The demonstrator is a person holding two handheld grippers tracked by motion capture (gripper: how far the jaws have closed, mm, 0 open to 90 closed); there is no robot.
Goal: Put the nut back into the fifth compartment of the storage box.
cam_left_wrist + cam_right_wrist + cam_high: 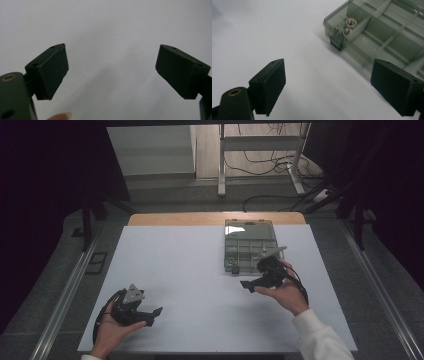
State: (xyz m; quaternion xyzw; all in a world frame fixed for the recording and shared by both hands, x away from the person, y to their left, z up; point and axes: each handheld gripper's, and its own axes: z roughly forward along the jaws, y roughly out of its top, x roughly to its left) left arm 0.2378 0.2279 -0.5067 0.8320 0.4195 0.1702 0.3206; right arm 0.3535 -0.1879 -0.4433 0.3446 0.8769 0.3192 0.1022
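Observation:
A smoky clear compartment box point(248, 245) lies open on the white table point(180, 270), right of the middle. In the right gripper view the box point(387, 37) is at the upper right, and a few small metal nuts point(348, 26) rest in its near corner compartment. My right gripper point(246, 286) hovers just in front of the box's near edge, pointing left; its jaws point(328, 87) stand wide apart with bare table between them. My left gripper point(152, 316) is at the near left of the table, open point(111, 72) and holding nothing.
A wooden strip point(215, 218) borders the table's far edge. Beyond it on the floor stand a metal frame point(260, 155) and loose cables point(280, 165). Metal rails point(65, 295) run along both sides of the table. A fingertip point(60, 116) shows under the left jaw.

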